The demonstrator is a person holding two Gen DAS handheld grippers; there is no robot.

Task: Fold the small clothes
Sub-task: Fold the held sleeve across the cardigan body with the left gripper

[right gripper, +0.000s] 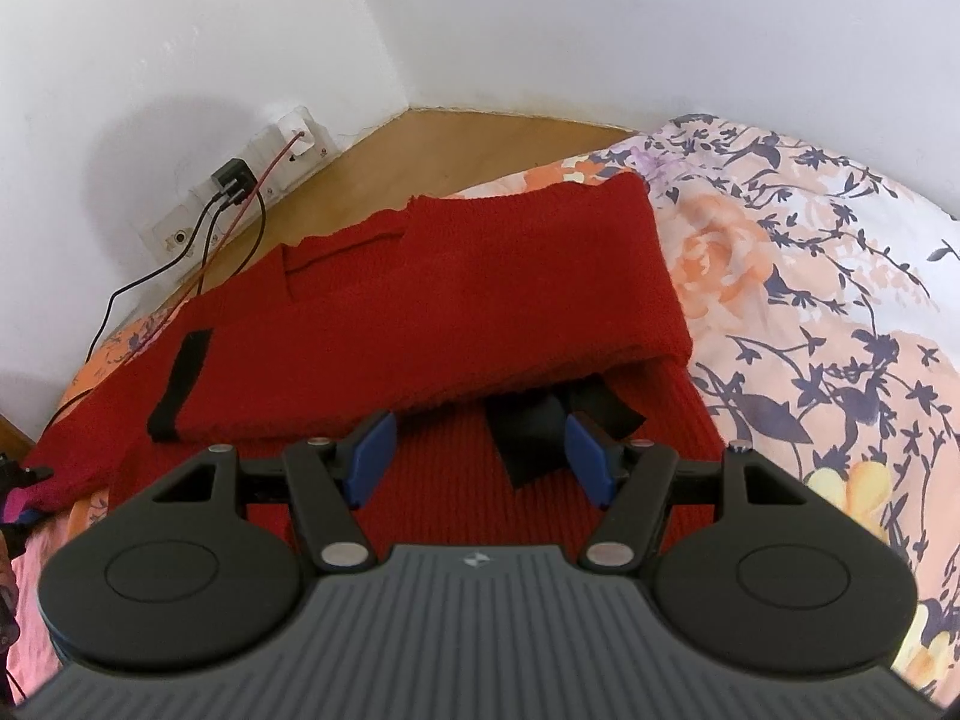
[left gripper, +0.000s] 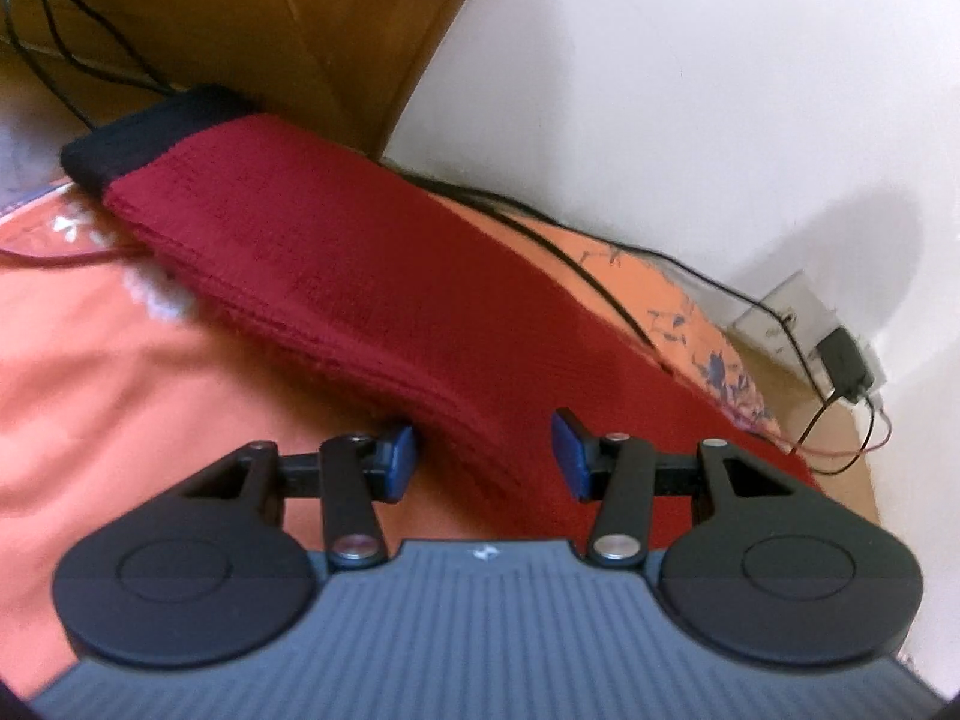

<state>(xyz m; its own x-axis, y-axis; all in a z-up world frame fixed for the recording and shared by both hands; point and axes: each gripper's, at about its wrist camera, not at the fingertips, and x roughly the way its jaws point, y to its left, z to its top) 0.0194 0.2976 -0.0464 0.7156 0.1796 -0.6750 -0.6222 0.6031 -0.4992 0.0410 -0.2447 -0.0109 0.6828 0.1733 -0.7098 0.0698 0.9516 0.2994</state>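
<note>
A red knit sweater (right gripper: 456, 300) lies on the bed, partly folded, with one sleeve laid across the body. A black cuff (right gripper: 180, 384) ends that sleeve at the left. Black trim (right gripper: 540, 426) shows under the folded edge. My right gripper (right gripper: 480, 459) hovers open just above the sweater's ribbed lower part, close to the black trim. In the left wrist view a long red sleeve or folded edge (left gripper: 372, 276) runs away to a dark cuff (left gripper: 138, 138). My left gripper (left gripper: 483, 456) is open, its jaws on either side of the red edge, nothing pinched.
A floral bedspread (right gripper: 810, 312) covers the bed; an orange part (left gripper: 120, 372) lies at left. White walls meet a wooden floor (right gripper: 456, 150). Wall sockets with a black charger (right gripper: 231, 180) and cables (left gripper: 600, 276) trail near the bed. A wooden door (left gripper: 288, 42) stands behind.
</note>
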